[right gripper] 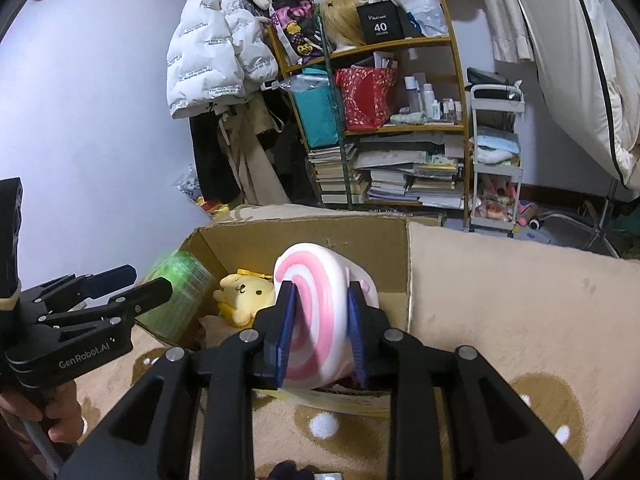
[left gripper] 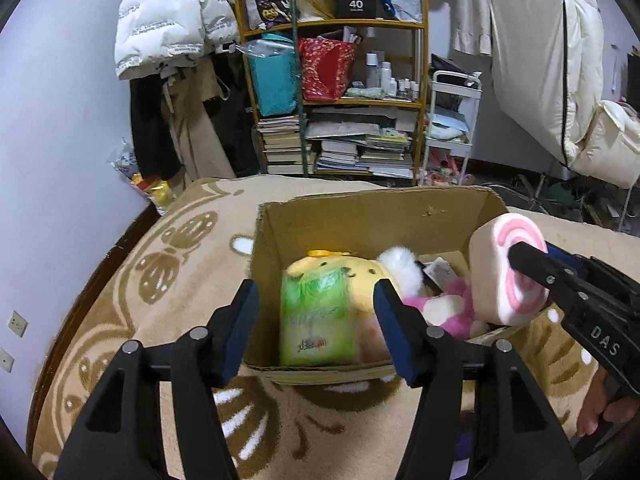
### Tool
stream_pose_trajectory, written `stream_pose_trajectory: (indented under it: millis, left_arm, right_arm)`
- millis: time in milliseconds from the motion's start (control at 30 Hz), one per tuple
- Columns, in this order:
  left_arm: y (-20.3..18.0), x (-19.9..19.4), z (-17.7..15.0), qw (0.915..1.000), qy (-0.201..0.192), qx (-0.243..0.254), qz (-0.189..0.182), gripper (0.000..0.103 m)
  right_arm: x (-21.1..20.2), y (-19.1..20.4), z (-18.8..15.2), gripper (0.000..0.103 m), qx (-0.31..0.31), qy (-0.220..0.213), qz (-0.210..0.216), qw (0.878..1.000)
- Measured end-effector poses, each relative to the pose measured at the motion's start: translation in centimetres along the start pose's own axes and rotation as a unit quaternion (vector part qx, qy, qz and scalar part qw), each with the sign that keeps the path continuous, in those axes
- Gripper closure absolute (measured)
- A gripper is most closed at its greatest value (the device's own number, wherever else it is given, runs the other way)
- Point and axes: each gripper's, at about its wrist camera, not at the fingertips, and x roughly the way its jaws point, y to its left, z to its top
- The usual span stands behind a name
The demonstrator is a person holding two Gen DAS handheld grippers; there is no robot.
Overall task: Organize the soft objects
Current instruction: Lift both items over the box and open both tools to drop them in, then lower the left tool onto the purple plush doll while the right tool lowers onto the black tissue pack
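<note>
An open cardboard box (left gripper: 360,204) (right gripper: 304,224) stands on a beige patterned blanket (left gripper: 168,280). Inside lie a yellow plush (left gripper: 320,266) (right gripper: 248,292), a pink plush (left gripper: 448,304) and a white fluffy toy (left gripper: 400,264). My left gripper (left gripper: 316,304) (right gripper: 152,278) is open over the box's near left side. A blurred green soft pack (left gripper: 316,320) (right gripper: 176,280) sits between and below its fingers, with a gap to the left pad. My right gripper (right gripper: 320,290) (left gripper: 536,256) is shut on a pink-and-white swirl cushion (right gripper: 316,300) (left gripper: 504,272) above the box's right part.
Behind the bed stand a wooden shelf (left gripper: 332,24) with books and bags, a white cart (right gripper: 496,160), a hanging white jacket (right gripper: 212,48) and hanging bedding (left gripper: 552,60). A hand (right gripper: 60,412) grips the left handle. The blanket (right gripper: 500,288) spreads right of the box.
</note>
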Motion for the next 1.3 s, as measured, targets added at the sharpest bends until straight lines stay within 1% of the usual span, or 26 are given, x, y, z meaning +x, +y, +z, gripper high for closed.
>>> stream_pose_trajectory:
  millis: [33, 100, 167, 200, 233, 267, 333, 367, 400, 467, 500, 567, 633, 700, 800, 900, 1000, 1100, 1200, 1300]
  left_arm:
    - [0.0, -0.1, 0.0, 1.0000, 0.002, -0.001, -0.002, 0.040]
    - [0.1, -0.3, -0.1, 1.0000, 0.001, -0.006, -0.001, 0.030]
    - [0.1, -0.6, -0.3, 0.9999, 0.003, -0.013, 0.004, 0.026]
    - [0.1, -0.7, -0.4, 0.9999, 0.005, -0.015, 0.005, 0.025]
    - [0.0, -0.9, -0.6, 0.9998, 0.009, -0.015, 0.008, 0.024]
    - [0.1, -1.0, -0.6, 0.9998, 0.013, -0.013, 0.010, 0.022]
    - [-0.1, -1.5, -1.1, 0.9994, 0.027, -0.002, 0.021, 0.021]
    - [-0.2, -1.8, -1.2, 0.9993, 0.029, 0.001, 0.025, 0.020]
    - [-0.2, -2.3, -1.6, 0.9991, 0.028, 0.004, 0.031, 0.018]
    - [-0.3, -3.4, -2.2, 0.9991, 0.023, 0.007, 0.034, 0.011]
    - [-0.4, -4.1, -2.5, 0.9992, 0.020, 0.008, 0.034, 0.009]
    - [-0.7, -5.1, -3.0, 0.9991, 0.018, 0.011, 0.036, 0.007]
    - [-1.0, -6.1, -3.5, 0.9992, 0.017, 0.013, 0.033, 0.005]
    - [-1.3, -7.1, -4.1, 0.9994, 0.016, 0.012, 0.030, 0.002]
    - [-2.0, -8.1, -4.9, 0.9993, 0.022, 0.013, 0.027, 0.002]
    - [-2.5, -8.8, -5.6, 0.9991, 0.032, 0.017, 0.022, 0.002]
    - [-3.0, -9.4, -6.1, 0.9985, 0.050, 0.019, 0.011, 0.002]
    - [-3.4, -9.9, -6.6, 0.9979, 0.063, 0.014, -0.003, 0.002]
    - [-3.8, -10.0, -7.2, 0.9971, 0.074, 0.014, -0.011, 0.002]
    - [-4.3, -9.9, -7.8, 0.9962, 0.084, 0.019, -0.015, 0.002]
  right_arm:
    - [0.0, -0.2, 0.0, 0.073, 0.004, 0.001, 0.001, 1.000]
    - [0.0, -0.5, 0.0, 0.072, 0.010, 0.002, 0.001, 1.000]
    - [0.1, -0.7, -0.1, 0.069, 0.012, 0.002, 0.001, 1.000]
    - [0.0, -0.7, -0.2, 0.066, 0.012, 0.003, 0.001, 1.000]
    - [-0.1, -0.7, -0.2, 0.061, 0.012, 0.003, -0.002, 1.000]
    - [-0.2, -0.6, -0.2, 0.058, 0.012, 0.003, -0.005, 1.000]
    - [-0.4, -0.6, -0.2, 0.044, 0.011, 0.002, -0.009, 1.000]
    - [-0.6, -0.6, -0.3, 0.042, 0.011, 0.000, -0.013, 1.000]
    - [-0.9, -0.6, -0.4, 0.038, 0.012, 0.000, -0.013, 1.000]
    - [-1.4, -0.7, -0.5, 0.032, 0.014, 0.001, -0.014, 1.000]
    - [-1.8, -0.7, -0.6, 0.029, 0.014, 0.001, -0.016, 1.000]
    - [-2.6, -0.7, -0.7, 0.020, 0.014, 0.000, -0.019, 1.000]
    - [-3.8, -0.7, -0.8, 0.008, 0.017, -0.006, -0.021, 1.000]
    - [-5.1, -0.8, -1.0, 0.000, 0.024, -0.013, -0.024, 0.999]
    - [-6.6, -1.1, -1.3, 0.000, 0.037, -0.011, -0.020, 0.999]
    - [-7.9, -1.2, -1.6, 0.000, 0.042, -0.006, -0.026, 0.999]
    - [-9.1, -1.1, -1.8, 0.000, 0.046, -0.003, -0.029, 0.999]
    - [-10.0, -1.1, -2.7, 0.000, 0.051, 0.014, -0.023, 0.998]
    - [-10.4, -1.2, -3.8, 0.000, 0.054, 0.034, -0.037, 0.997]
    - [-10.7, -1.8, -4.7, 0.000, 0.069, 0.053, -0.053, 0.995]
